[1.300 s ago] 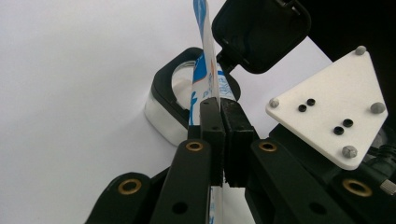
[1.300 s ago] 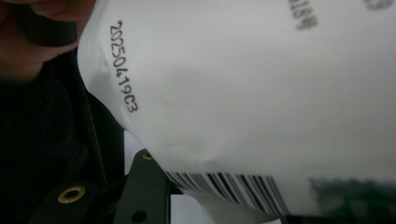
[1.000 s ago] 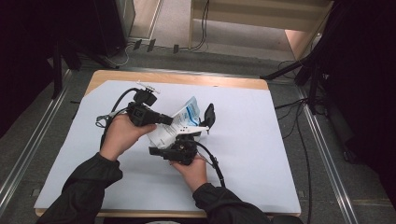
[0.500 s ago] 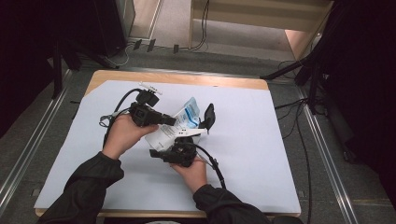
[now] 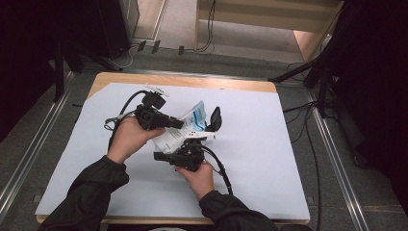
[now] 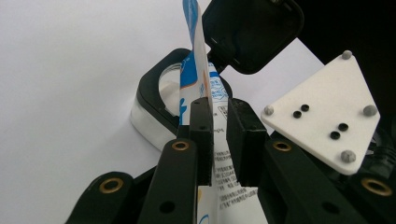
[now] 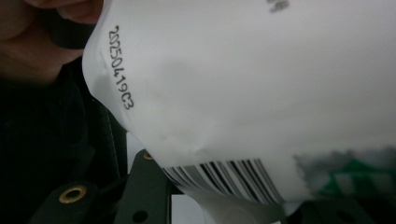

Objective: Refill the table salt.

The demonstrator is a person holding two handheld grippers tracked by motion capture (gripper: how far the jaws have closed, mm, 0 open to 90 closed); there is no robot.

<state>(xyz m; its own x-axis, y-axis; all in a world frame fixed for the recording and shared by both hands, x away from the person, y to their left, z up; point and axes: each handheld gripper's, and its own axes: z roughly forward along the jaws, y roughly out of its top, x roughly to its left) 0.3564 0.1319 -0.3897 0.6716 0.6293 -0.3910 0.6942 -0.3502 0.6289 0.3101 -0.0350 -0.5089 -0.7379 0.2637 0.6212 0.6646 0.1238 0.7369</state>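
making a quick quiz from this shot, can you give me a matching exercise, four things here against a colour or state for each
Things:
1. packet
2. box lid
3. sheet
4. table rim

Colour or state:
a. black, flipped up open
b. bare wood
c. white with blue print and a barcode
d. plain and pale, spread flat

Pairs: 1-c, 2-a, 3-d, 4-b

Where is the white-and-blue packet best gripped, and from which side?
Probably the packet by its flat edge strip, coming in edge-on: it stands upright and sheet-thin, so jaws can close across its two faces, clear of the open black case behind.
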